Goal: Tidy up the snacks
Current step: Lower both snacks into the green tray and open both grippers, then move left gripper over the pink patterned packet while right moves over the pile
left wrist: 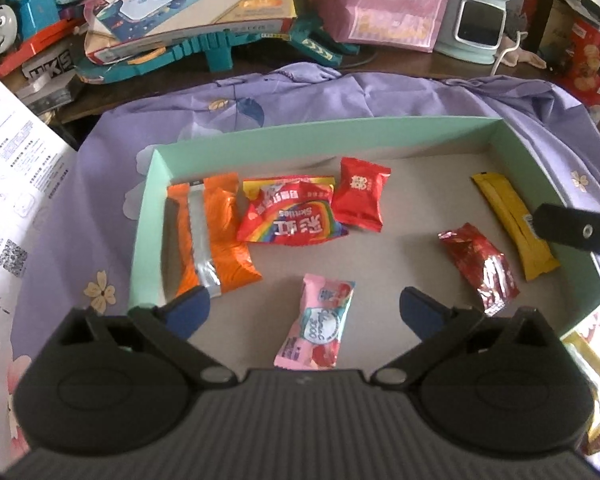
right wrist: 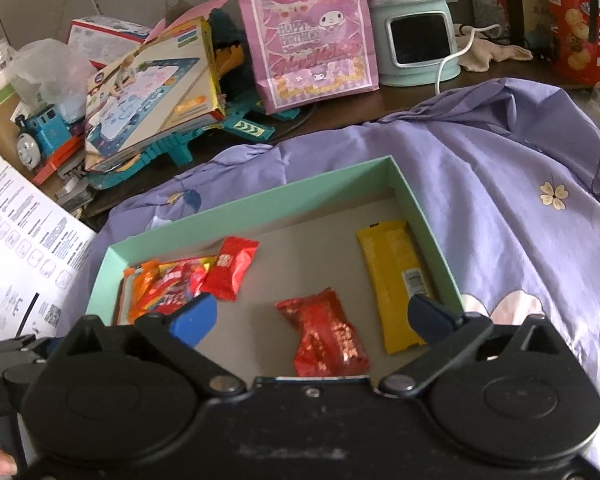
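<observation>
A mint-green shallow box (left wrist: 156, 208) (right wrist: 424, 208) lies on a purple floral cloth. Inside it are an orange packet (left wrist: 224, 236), a rainbow Skittles bag (left wrist: 292, 216) (right wrist: 168, 292), a red candy (left wrist: 360, 200) (right wrist: 232, 268), a dark red foil candy (left wrist: 480, 268) (right wrist: 328, 336) and a yellow bar (left wrist: 512, 224) (right wrist: 396, 280). A pink candy (left wrist: 320, 320) lies flat between the wide-apart fingers of my left gripper (left wrist: 304, 316), untouched. My right gripper (right wrist: 316, 316) is open over the dark red foil candy, its pads clear of it.
Purple cloth (right wrist: 500, 184) surrounds the box. Behind it are a toy train (left wrist: 16, 24), a boxed drawing mat (right wrist: 152, 88), a pink gift bag (right wrist: 312, 32) and a mint appliance (right wrist: 416, 40). A printed sheet (left wrist: 12, 184) lies left. Another gold-and-red packet (left wrist: 596, 396) sits at the right edge.
</observation>
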`<control>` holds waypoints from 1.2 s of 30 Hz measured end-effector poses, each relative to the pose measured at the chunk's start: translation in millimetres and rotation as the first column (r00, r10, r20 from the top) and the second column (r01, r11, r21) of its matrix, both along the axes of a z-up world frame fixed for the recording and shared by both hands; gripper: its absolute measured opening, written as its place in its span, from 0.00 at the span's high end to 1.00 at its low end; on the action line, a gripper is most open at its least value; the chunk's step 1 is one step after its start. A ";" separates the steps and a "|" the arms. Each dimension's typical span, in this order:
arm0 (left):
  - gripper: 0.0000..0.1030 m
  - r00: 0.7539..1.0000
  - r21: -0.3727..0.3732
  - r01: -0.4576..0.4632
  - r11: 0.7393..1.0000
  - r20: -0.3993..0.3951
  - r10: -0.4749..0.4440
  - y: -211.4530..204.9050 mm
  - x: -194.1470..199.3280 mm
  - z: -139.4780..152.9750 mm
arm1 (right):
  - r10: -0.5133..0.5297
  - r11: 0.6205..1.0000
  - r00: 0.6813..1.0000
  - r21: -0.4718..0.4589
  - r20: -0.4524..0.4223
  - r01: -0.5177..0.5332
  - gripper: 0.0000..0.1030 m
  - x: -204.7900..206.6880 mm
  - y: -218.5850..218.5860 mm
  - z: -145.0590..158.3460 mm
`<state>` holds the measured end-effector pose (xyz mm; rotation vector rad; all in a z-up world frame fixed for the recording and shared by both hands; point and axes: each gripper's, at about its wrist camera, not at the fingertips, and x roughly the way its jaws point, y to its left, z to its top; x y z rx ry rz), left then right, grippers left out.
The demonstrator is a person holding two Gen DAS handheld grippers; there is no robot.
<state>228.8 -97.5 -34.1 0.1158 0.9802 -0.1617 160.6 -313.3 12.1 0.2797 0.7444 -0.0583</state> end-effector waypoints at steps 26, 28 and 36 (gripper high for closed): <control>0.00 0.997 0.029 -0.044 0.999 -0.064 0.046 72.3 -121.2 -14.3 | 0.112 0.992 0.992 0.071 -0.063 -0.107 0.00 -112.3 50.2 -11.2; 0.00 0.996 0.041 -0.047 0.998 -0.075 0.050 73.9 -124.4 -22.2 | 0.128 0.990 0.988 0.071 -0.081 -0.122 0.00 -119.4 56.2 -19.1; 0.00 0.994 0.100 -0.037 0.994 -0.101 0.047 65.9 -125.7 -49.7 | 0.171 0.984 0.975 0.071 -0.145 -0.162 0.00 -136.2 76.3 -40.3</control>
